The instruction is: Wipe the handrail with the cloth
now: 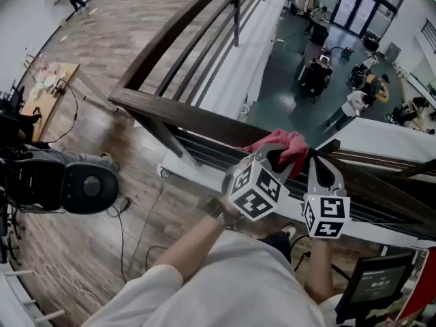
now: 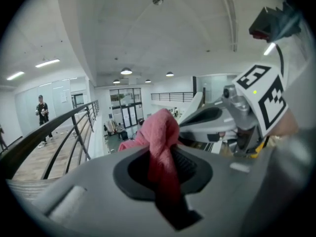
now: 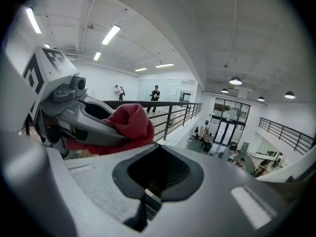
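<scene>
Gripping the pink cloth (image 2: 160, 132), the left claw (image 2: 163, 168) is clamping it between both jaws, w/ the fabric bunching up past the jaw tips. In the head view, the cloth (image 1: 291, 145) is sitting at the top edge of the dark wooden handrail (image 1: 177, 114), well apart from the rail's left corner; contact w/ the wood appears likely but can't be confirmed. The left claw (image 1: 274, 157) is pointing at the rail from the near side. The right claw (image 1: 320, 163) is hovering just beside it, on its right, also aiming at the rail. In the right gripper view, the right claw (image 3: 157, 174) is showing its jaws together w/ nothing between them; the cloth (image 3: 131, 122) is appearing at upper left, held by the left unit. Marker cubes (image 1: 255, 189) are facing the head cam.
</scene>
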Demonstrator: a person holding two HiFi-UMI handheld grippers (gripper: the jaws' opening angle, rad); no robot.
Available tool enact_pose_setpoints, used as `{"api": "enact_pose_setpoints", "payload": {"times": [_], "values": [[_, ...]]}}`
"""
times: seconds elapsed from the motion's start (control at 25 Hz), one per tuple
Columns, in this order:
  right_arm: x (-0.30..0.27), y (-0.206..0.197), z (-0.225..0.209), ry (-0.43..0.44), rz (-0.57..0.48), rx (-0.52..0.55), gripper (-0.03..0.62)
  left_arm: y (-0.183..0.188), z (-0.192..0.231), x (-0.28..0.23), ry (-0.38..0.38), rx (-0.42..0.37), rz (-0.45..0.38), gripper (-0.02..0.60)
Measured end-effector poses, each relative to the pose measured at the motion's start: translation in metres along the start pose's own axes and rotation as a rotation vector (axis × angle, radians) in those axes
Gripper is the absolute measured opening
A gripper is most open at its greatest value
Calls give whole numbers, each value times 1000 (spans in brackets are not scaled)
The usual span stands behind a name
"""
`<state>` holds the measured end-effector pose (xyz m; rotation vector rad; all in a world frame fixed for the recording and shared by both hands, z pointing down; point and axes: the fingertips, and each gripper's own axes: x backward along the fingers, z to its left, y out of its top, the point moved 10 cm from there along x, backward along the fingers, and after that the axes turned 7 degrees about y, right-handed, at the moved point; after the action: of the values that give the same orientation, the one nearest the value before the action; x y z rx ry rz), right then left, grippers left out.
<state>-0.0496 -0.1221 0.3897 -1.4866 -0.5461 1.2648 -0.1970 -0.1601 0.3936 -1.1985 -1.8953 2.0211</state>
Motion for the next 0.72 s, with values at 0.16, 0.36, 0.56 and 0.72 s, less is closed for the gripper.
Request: {"api": "enact_pose_setpoints", "payload": {"times": [0.16,0.36,0.56,0.72], "values": [[-1,0,0,-7,-14,6,2,5,-12,-7,-51,-17,4,74],[-3,1,2,-14,-20,7,2,7,-17,-10,-74,-113,7,74],[-3,4,0,-35,-37,14,2,10,-9,-6,-64,-175,24,74],[0,3,-1,-53,-52,27,2,9,1,0,-55,-169,39,72]]}}
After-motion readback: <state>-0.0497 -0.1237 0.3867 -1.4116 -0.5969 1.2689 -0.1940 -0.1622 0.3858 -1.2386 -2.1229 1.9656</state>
